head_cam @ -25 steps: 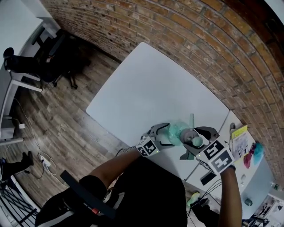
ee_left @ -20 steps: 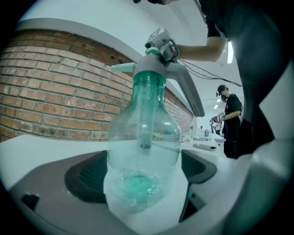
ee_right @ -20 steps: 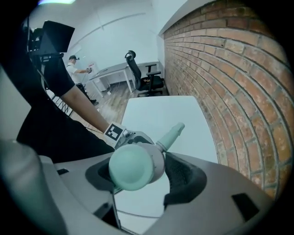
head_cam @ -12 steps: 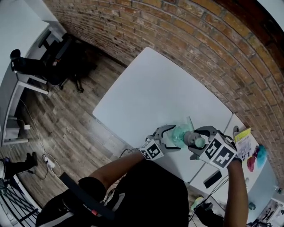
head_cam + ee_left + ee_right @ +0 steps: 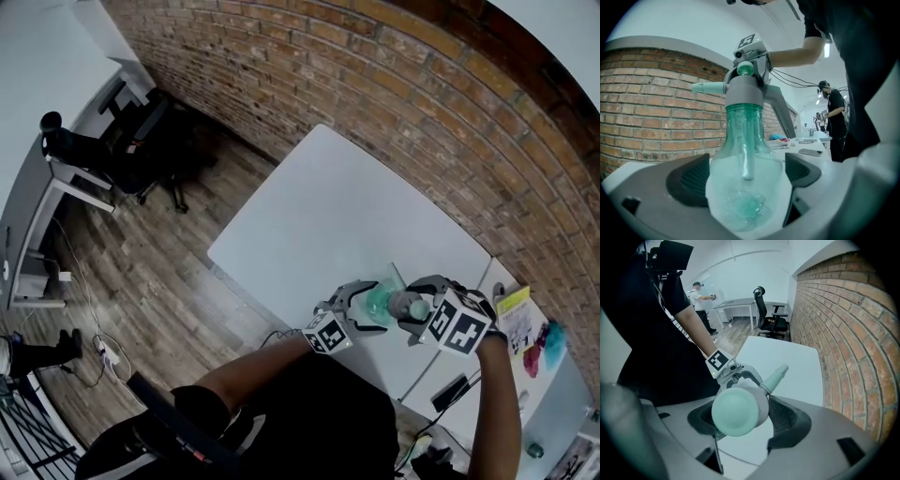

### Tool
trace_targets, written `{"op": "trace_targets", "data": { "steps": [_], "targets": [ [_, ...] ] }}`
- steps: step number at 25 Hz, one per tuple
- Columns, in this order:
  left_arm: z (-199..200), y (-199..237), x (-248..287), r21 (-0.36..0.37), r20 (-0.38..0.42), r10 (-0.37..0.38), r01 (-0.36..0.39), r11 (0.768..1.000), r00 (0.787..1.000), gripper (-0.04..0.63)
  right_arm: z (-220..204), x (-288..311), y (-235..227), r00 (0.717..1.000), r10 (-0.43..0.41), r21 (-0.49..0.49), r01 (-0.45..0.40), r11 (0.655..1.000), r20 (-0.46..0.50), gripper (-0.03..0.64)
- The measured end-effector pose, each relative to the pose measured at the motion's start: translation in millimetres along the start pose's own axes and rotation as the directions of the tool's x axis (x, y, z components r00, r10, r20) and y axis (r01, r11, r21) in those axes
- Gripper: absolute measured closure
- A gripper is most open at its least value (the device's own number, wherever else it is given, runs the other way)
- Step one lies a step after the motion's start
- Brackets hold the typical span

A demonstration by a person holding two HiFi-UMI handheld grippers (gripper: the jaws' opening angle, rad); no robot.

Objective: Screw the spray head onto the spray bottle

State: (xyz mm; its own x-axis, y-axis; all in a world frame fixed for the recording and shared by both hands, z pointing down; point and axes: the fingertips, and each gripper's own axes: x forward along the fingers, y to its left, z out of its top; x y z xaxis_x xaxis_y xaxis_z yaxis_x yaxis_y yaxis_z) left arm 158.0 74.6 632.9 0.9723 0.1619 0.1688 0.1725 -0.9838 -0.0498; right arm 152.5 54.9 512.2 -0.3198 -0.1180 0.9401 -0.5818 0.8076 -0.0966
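spray head (image 5: 738, 411) turned slightly, bottle (image 5: 743, 140) in left claw (image 5: 746, 175).

Left gripper (image 5: 361, 300): forearm (image 5: 262, 364) extended, fingers (image 5: 689, 180) clamped on spray bottle (image 5: 745, 187). Right gripper (image 5: 419, 305): turned toward the left, fingers (image 5: 787, 420) closed round spray head (image 5: 738, 411).

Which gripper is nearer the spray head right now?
Right. The right gripper is clamped on the spray head itself; the left gripper grips the spray bottle by its wide body, away from the head.
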Motion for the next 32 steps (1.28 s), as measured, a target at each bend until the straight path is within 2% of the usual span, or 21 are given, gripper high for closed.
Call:
{"op": "trace_targets", "data": {
  "steps": [8, 16, 19, 24, 26, 27, 29, 32],
  "targets": [
    [8.0, 3.9, 11.6, -0.009, -0.021, -0.001, 0.001, 1.0, 1.0, 0.095, 2.1, 4.6, -3.7, 0.995, -0.079, 0.034, 0.077, 0.996, 0.068, 0.338],
    [15.3, 0.2, 11.1, 0.01, -0.024, -0.017, 0.017, 1.0, 1.0, 0.095, -2.6, -13.6, 0.3, 0.964, -0.182, 0.228, 0.136, 0.964, 0.194, 0.336],
    [23.5, -1.6, 12.8, 0.012, -0.01, -0.029, 0.029, 1.0, 1.0, 0.095, -7.1, -28.7, 0.0, 0.937, -0.254, 0.304, 0.177, 0.936, 0.238, 0.337],
    [25.3, 7.4, 18.1, -0.022, -0.006, -0.016, 0.016, 1.0, 1.0, 0.095, -6.5, -53.8, 7.5, 0.868, -0.384, 0.396, 0.248, 0.884, 0.315, 0.337],
    [25.8, 9.6, 17.2, -0.029, 0.002, -0.013, 0.013, 1.0, 1.0, 0.133, -11.3, -57.5, 12.0, 0.853, -0.41, 0.449, 0.245, 0.86, 0.321, 0.337],
    [26.1, 9.5, 17.1, -0.028, 0.003, -0.013, 0.013, 1.0, 1.0, 0.189, -14.4, -57.8, 14.5, 0.851, -0.417, 0.475, 0.237, 0.848, 0.32, 0.339],
    [27.8, 8.6, 18.2, -0.021, -0.002, -0.014, 0.014, 1.0, 1.0, 0.195, -19.3, -58.9, 18.3, 0.839, -0.437, 0.519, 0.228, 0.823, 0.324, 0.339],
    [29.4, 8.2, 20.3, -0.017, -0.02, -0.013, 0.012, 1.0, 1.0, 0.206, -20.2, -63.4, 23.1, 0.8, -0.482, 0.578, 0.216, 0.787, 0.357, 0.339]
  ]
}}
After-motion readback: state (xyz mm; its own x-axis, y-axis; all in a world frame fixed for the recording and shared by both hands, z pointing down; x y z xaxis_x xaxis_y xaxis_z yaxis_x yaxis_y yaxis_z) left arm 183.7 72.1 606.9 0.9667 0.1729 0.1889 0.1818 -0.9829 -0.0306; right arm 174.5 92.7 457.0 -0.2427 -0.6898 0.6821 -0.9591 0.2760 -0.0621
